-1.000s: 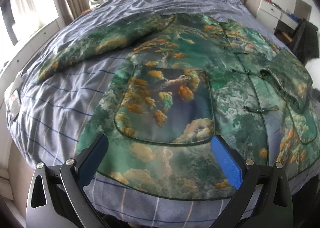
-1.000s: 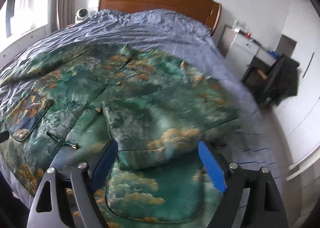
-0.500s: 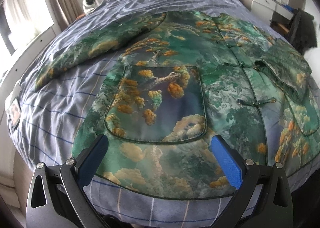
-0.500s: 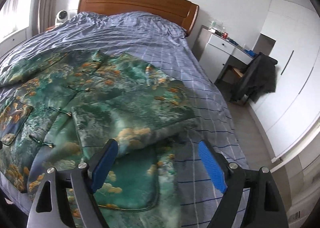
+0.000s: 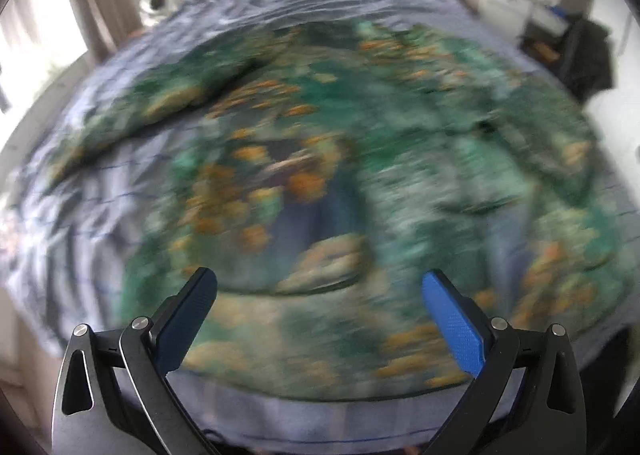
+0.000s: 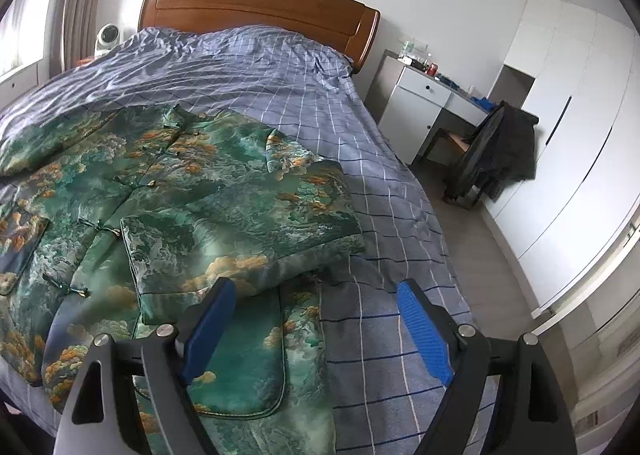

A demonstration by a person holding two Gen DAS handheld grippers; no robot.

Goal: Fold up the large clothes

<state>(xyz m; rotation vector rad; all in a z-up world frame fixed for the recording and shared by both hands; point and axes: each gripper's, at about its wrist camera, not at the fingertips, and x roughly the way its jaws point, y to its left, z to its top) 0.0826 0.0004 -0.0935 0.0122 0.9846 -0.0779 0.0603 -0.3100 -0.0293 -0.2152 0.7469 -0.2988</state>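
Jacket [image 6: 168,191] front and centre, green brocade spread flat on the bed [image 6: 360,159]. Left gripper [image 5: 320,291] hovers with jaws spread wide and nothing between them, above the jacket's hem and chest pocket [image 5: 280,223]; that view is badly blurred. Right gripper [image 6: 316,315] also spread wide and empty, over the jacket's right edge, straddling cloth and checked bedsheet. One sleeve [image 6: 240,239] lies folded across the jacket's front. Beyond: wooden headboard [image 6: 260,11], a white desk [image 6: 424,95], dark clothing on a chair [image 6: 500,151].
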